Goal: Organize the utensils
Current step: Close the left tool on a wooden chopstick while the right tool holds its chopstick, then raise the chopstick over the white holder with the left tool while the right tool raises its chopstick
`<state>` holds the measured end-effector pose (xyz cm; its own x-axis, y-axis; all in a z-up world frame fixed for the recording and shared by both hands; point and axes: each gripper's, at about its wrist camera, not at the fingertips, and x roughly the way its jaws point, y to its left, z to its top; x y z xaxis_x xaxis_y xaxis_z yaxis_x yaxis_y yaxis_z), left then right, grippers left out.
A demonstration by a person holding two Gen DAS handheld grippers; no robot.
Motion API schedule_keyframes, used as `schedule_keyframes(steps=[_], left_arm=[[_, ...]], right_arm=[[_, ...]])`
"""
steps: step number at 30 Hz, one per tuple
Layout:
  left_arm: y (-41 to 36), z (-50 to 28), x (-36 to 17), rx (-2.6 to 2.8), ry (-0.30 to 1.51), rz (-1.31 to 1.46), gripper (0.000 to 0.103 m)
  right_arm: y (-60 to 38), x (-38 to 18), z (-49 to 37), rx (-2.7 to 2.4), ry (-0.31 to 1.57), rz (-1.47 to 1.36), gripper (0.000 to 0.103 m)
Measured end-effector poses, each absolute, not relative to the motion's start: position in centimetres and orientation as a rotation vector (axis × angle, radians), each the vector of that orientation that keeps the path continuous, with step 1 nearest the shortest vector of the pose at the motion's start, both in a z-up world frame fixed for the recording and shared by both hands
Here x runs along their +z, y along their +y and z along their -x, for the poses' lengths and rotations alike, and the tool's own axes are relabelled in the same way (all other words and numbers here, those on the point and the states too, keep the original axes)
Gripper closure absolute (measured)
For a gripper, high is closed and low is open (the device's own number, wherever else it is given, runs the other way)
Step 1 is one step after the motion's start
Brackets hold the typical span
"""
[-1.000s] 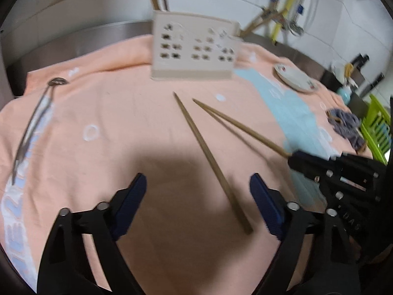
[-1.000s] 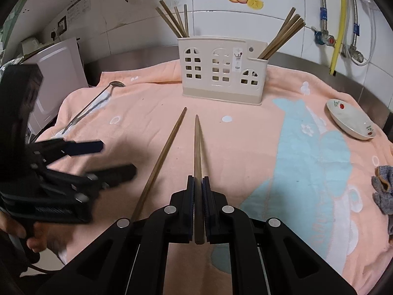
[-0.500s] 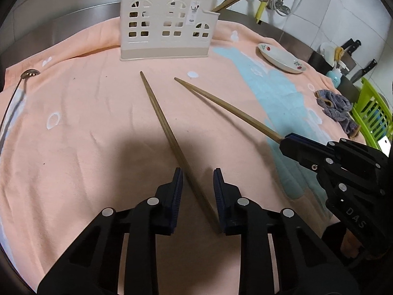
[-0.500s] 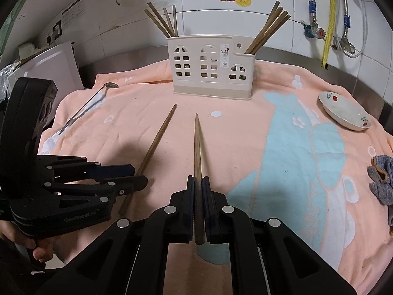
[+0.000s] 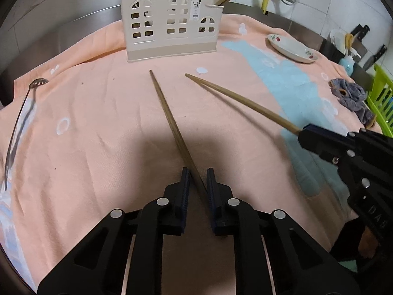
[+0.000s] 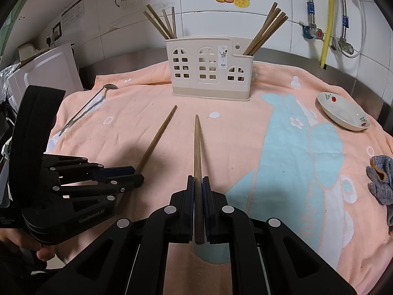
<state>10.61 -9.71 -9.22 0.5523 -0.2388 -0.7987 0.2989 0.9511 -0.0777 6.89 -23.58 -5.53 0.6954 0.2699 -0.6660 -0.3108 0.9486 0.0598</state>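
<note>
Two chopsticks (image 6: 157, 140) lay on the towel (image 6: 245, 132) before the holder (image 6: 208, 71); a spoon (image 6: 86, 109) lay to its left, a dish (image 6: 343, 110) to its right.

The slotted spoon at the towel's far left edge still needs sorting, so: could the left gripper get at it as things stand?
Probably not yet. The path to the slotted spoon looks unobstructed, but the left gripper has its fingers around a chopstick.

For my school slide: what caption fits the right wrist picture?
Right gripper holds one chopstick aimed at the holder.
</note>
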Motion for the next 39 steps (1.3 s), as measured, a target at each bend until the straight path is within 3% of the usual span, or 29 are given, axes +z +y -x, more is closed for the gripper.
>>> schedule_keyframes(steps=[14, 26, 29, 39], left_arm=[[-7.3, -10.2, -9.1, -0.331, 0.945, -0.111, 0.095], [-7.0, -10.1, -9.5, -0.332, 0.946, -0.034, 0.090], [-7.1, -10.2, -9.4, -0.320, 0.946, -0.045, 0.095], [-5.6, -11.1, -2.9, -0.335, 0.779, -0.040, 0.097]], right_arm=[[-23.4, -4.3, -6.6, 0.323, 0.697, 0.070, 0.096], [-23.4, -4.2, -6.7, 0.325, 0.697, 0.071, 0.096], [-23.3, -4.1, -6.8, 0.328, 0.693, 0.076, 0.096], [-23.6, -0.6, -7.9, 0.330, 0.613, 0.086, 0.096]])
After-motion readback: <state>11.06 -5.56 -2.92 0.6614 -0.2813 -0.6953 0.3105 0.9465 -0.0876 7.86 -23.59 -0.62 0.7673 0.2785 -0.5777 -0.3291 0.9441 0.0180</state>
